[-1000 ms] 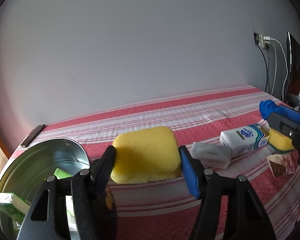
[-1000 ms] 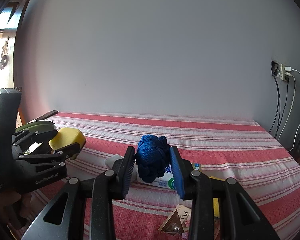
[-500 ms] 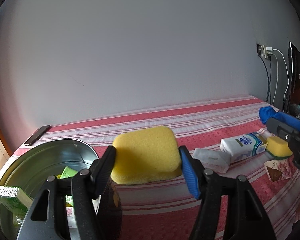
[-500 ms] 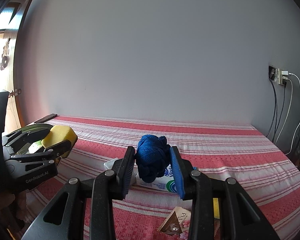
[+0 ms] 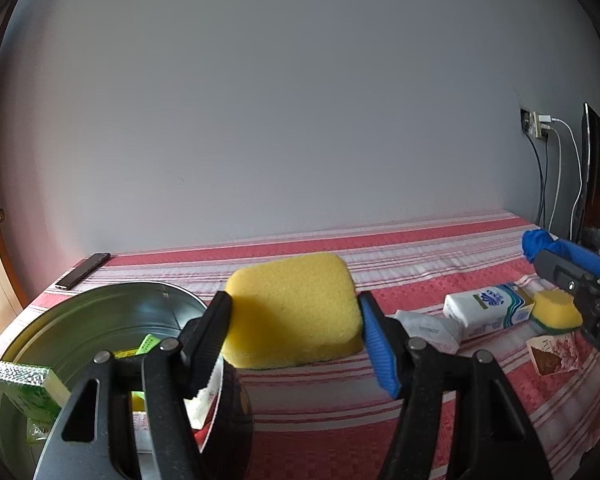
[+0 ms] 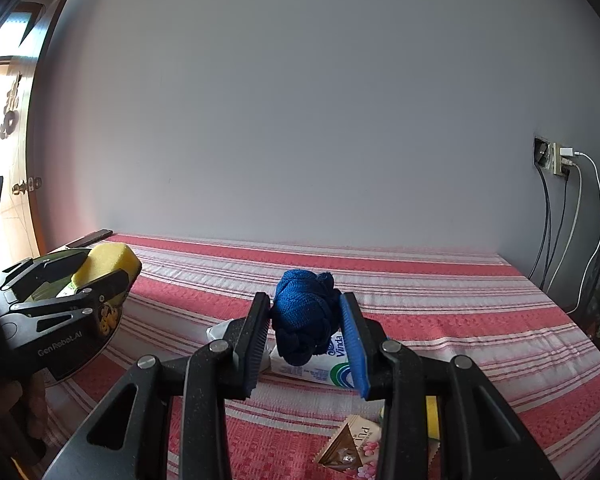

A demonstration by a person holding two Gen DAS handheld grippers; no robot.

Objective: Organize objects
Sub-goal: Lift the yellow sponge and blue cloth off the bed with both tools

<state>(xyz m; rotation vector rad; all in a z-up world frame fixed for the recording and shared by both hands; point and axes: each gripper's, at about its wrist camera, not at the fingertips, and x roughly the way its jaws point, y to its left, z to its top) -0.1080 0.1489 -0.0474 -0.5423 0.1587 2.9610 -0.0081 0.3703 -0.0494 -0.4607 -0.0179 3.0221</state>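
Left hand-held gripper (image 5: 294, 322) around yellow sponge (image 5: 290, 308)

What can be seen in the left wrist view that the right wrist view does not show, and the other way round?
Only the left wrist view shows the inside of the metal bin, with a green box in it.

Only the right wrist view shows the door knob and the left gripper's round body from the side.

Both show the yellow sponge held in the left gripper, the blue cloth held in the right gripper, the tissue pack, the triangular sachet, the dark phone and the striped bedspread.
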